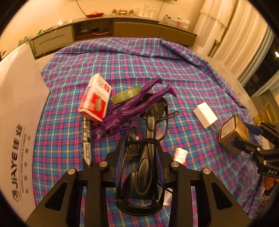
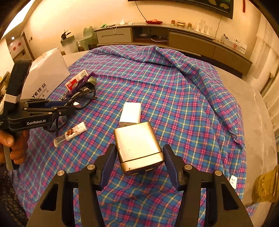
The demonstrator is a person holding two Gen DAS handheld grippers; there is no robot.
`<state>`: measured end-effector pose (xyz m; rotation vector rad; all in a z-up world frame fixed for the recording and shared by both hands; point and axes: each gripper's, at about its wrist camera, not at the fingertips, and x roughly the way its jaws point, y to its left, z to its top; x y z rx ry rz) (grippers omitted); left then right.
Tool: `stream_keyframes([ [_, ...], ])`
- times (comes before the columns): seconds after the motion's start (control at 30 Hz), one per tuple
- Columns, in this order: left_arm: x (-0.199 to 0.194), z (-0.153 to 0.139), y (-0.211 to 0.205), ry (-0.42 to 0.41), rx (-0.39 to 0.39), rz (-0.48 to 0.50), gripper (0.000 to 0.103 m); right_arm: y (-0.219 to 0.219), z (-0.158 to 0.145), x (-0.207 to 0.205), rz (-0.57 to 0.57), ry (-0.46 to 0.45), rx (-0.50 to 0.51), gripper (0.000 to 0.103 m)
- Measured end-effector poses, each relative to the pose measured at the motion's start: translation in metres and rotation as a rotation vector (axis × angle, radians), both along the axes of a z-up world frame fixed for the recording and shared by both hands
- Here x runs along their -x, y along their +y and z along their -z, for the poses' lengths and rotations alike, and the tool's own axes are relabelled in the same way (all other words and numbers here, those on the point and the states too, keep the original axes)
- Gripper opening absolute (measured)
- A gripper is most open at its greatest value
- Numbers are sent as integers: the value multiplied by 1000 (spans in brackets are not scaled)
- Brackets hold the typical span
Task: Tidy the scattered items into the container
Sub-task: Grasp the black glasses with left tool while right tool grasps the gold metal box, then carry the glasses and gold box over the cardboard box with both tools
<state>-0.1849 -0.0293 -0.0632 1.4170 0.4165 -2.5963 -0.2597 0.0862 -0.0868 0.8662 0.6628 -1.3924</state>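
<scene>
2 readable labels: "JiAYE" on white box (image 1: 19, 108), "GenRobot.AI" on left tool (image 2: 69, 109).

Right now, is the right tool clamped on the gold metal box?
No, the right tool straddles the gold metal box with gaps between both pads and the box's sides.

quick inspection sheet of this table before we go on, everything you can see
surface: plaid cloth over the table, rumpled at the far right
job's things: black glasses, gold tin, white cardboard box at the left edge
clutter: staples box, purple figure, tape roll, white charger, small bottle, pen
grippers: left gripper closed on the folded glasses; right gripper open, straddling the tin
cables: wall cord above the cabinet
surroundings: low cabinet, curtain
</scene>
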Motion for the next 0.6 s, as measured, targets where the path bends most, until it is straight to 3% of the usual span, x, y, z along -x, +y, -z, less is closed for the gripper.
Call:
stream_keyframes([
  [0.2,-29,-18,4,34,-124,13,34,10,-6,-7,1,-56,2,56],
  [0.47,-58,-39,16,82,-218,73,34,25,-28,-26,7,-117,51,56],
  [0.6,-65,-41,32,90,-224,97,34,32,-33,-33,18,-108,61,56],
])
